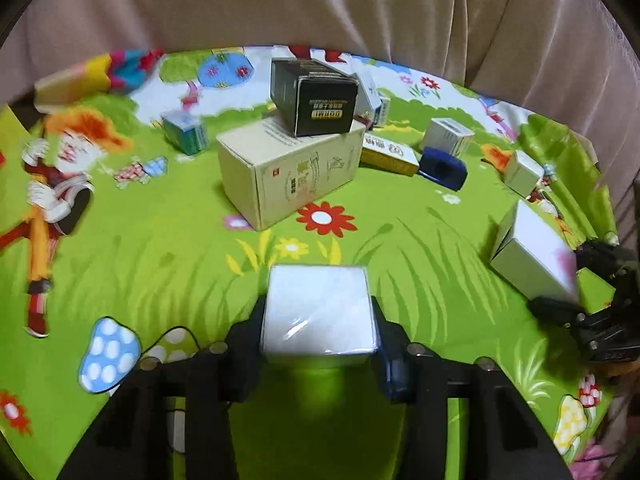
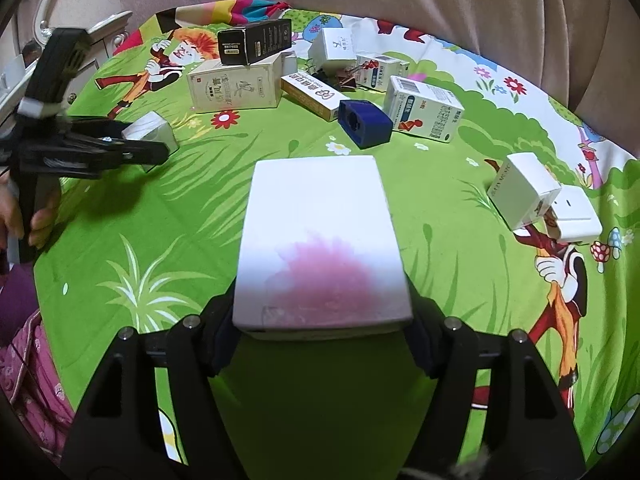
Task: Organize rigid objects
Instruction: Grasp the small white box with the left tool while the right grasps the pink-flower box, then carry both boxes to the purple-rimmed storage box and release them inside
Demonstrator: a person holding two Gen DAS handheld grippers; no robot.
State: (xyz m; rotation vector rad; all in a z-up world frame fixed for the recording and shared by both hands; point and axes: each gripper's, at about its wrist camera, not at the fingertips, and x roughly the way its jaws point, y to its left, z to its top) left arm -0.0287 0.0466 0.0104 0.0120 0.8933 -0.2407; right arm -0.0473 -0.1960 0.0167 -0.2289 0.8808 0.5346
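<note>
Boxes lay scattered over the green cartoon tablecloth [image 2: 460, 216]. The left gripper [image 1: 318, 316] pinched a small white box [image 1: 320, 308] between its fingers at 6 o'clock in its view. The right gripper [image 2: 322, 320] pinched a larger white box with a pink stain [image 2: 320, 240]. At 12 o'clock a black box [image 1: 316, 98] sat on a cream carton [image 1: 288, 172], with a blue sharpener [image 2: 364, 124] near it.

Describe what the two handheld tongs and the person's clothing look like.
Both tongs, left and right, are matte black plastic with silver screws, wide angular arms and dark blue finger pads. A thin black cable runs by the left. The person's clothing is pink, floral and quilted.
</note>
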